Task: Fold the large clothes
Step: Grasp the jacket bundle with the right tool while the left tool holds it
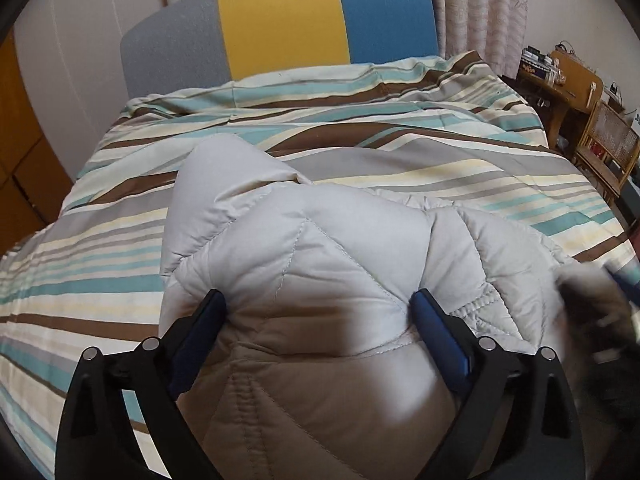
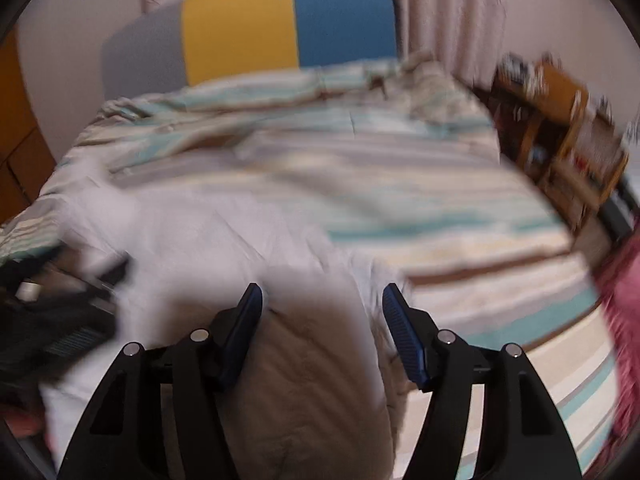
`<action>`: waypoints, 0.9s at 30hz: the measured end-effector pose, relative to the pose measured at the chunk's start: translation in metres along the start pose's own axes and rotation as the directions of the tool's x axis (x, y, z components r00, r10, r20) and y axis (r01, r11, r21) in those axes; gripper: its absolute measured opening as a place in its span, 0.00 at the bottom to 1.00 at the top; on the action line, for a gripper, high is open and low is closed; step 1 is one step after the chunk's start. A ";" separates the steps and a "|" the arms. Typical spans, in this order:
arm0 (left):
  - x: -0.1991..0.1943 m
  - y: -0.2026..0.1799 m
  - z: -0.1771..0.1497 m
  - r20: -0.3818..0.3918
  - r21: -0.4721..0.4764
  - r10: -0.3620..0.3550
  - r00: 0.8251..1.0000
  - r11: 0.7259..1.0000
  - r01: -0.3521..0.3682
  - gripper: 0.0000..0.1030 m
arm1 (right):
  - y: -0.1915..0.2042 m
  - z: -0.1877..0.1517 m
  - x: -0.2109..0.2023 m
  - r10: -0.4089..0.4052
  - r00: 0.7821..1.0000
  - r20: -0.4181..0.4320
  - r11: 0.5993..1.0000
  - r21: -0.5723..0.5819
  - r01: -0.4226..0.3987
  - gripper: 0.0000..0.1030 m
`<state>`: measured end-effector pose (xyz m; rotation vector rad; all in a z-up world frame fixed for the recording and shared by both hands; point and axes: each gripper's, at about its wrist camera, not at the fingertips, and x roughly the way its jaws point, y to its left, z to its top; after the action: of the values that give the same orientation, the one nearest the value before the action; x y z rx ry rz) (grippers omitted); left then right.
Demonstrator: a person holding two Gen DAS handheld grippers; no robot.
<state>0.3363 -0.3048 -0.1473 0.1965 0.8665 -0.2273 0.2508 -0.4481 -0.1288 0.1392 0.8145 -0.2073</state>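
A pale grey and beige quilted jacket [image 1: 320,240] lies bunched on the striped bed cover [image 1: 360,140]. My left gripper [image 1: 318,302] stands open wide, its blue pads on either side of a puffy fold of the jacket, at its near end. In the blurred right wrist view, my right gripper [image 2: 322,294] has the jacket's beige part [image 2: 312,360] filling the gap between its blue pads and appears shut on it. A dark blurred shape [image 2: 60,320] at the left of that view looks like the other gripper.
A grey, yellow and blue headboard [image 1: 280,28] stands at the far end of the bed, with curtains behind it. A wooden desk and chair [image 1: 580,92] crowd the right side. Wooden cupboard doors [image 1: 24,160] are at the left. Pink cloth [image 2: 624,300] shows at the right edge.
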 end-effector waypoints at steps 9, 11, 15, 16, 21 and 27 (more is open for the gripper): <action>0.006 0.010 -0.001 -0.016 -0.042 -0.046 0.999 0.998 0.045 0.92 | 0.010 0.009 0.029 0.107 0.994 -0.034 0.993 0.051 -0.105 0.60; 0.009 0.009 -0.001 -0.023 -0.051 -0.056 0.998 0.997 0.054 0.93 | 0.005 0.003 0.039 0.118 0.992 -0.031 0.990 0.084 -0.115 0.60; 0.022 0.007 0.003 -0.041 -0.060 -0.070 0.997 0.996 0.068 0.95 | 0.004 -0.001 0.055 0.082 0.996 -0.029 0.994 0.078 -0.080 0.60; 0.026 0.007 0.004 -0.048 -0.064 -0.075 0.996 0.995 0.072 0.96 | 0.003 -0.002 0.061 0.084 0.996 -0.028 0.993 0.090 -0.081 0.60; 0.025 0.005 0.002 -0.042 -0.056 -0.065 0.997 0.996 0.063 0.97 | 0.002 -0.003 0.067 0.070 0.997 -0.019 0.993 0.097 -0.067 0.61; -0.012 0.011 -0.018 0.029 -0.068 -0.071 0.997 0.995 0.073 0.97 | 0.001 -0.006 0.057 0.078 0.997 0.028 0.993 0.088 -0.080 0.63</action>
<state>0.3184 -0.2878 -0.1488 0.0974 0.8545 -0.2665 0.2850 -0.4530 -0.1740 0.2524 0.7740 -0.1706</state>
